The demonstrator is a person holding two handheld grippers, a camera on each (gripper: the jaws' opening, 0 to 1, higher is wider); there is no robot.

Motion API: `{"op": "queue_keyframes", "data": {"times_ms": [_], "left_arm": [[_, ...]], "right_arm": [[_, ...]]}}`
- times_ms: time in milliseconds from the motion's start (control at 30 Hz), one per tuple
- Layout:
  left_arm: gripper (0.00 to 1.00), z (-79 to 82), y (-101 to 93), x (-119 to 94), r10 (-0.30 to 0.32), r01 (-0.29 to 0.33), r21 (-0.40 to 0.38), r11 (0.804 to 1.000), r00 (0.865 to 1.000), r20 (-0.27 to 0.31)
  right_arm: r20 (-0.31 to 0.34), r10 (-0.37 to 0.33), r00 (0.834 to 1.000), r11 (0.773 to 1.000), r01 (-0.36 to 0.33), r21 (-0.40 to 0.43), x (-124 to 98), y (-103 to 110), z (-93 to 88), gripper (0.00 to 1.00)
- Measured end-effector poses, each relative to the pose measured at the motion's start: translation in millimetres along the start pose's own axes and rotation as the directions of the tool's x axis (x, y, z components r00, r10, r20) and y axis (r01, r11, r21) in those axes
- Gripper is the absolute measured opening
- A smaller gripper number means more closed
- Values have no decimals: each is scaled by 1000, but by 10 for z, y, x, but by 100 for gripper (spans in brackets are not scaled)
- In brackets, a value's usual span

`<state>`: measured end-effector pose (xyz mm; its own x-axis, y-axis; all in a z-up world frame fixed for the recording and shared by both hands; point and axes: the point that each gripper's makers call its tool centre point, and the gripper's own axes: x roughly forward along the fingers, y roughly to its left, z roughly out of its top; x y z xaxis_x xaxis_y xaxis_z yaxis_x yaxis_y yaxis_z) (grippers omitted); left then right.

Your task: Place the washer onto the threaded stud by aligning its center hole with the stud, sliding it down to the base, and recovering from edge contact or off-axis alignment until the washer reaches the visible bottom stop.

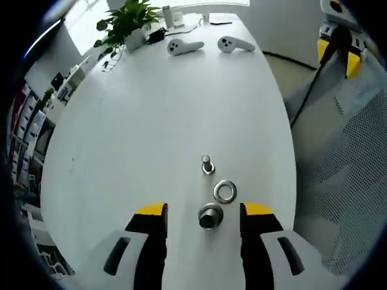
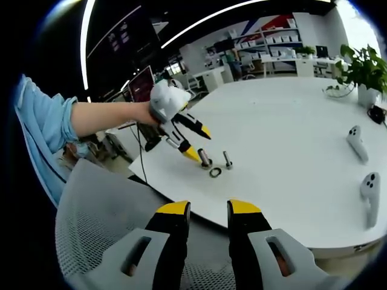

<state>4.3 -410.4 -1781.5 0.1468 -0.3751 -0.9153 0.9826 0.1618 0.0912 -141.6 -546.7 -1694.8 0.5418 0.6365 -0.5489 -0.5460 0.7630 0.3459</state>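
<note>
Nothing placed yet: we see the washer point(image 1: 225, 191) flat on the table point(image 1: 151, 121).
Threaded stud point(image 1: 207, 164) bare; left gripper point(image 1: 204, 219) spread around a nut point(image 1: 210, 215), right gripper point(image 2: 208, 211) spread, empty.

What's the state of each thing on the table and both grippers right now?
washer: flat on the table, not on anything, ungripped
threaded stud: upright, bare, no washer on it
nut: on the table, between the left gripper's jaws, not clamped
left gripper: open, low over the table around the nut
right gripper: open, empty, back off the table edge
two white controllers: lying at the far end, untouched
</note>
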Motion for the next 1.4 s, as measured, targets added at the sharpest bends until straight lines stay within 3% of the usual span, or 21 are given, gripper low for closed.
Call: {"op": "queue_keyframes", "data": {"times_ms": [100,233,600,867,1167,1400], "left_arm": [[48,88,-99,94,-35,36,41,999,999,-6],[43,61,-129,256,-51,54,71,996,997,-50],[37,-43,-152,552,-96,102,47,994,989,-116],[33,-166,-194,665,-121,132,54,990,978,-172],[32,-140,-243,677,-129,139,53,989,978,-163],[28,-134,-306,687,-117,138,118,983,979,-168]], "right_arm": [[1,-1,1000,1000,1,0,-1,-1,2,27],[3,-2,1000,1000,2,2,-3,-4,2,27],[6,-3,1000,1000,3,4,-4,-6,8,27],[-2,-1,1000,1000,1,1,2,-3,-2,27],[1,2,1000,1000,-2,-2,2,-7,4,27],[5,6,1000,1000,-5,-1,-3,-13,8,27]]}}
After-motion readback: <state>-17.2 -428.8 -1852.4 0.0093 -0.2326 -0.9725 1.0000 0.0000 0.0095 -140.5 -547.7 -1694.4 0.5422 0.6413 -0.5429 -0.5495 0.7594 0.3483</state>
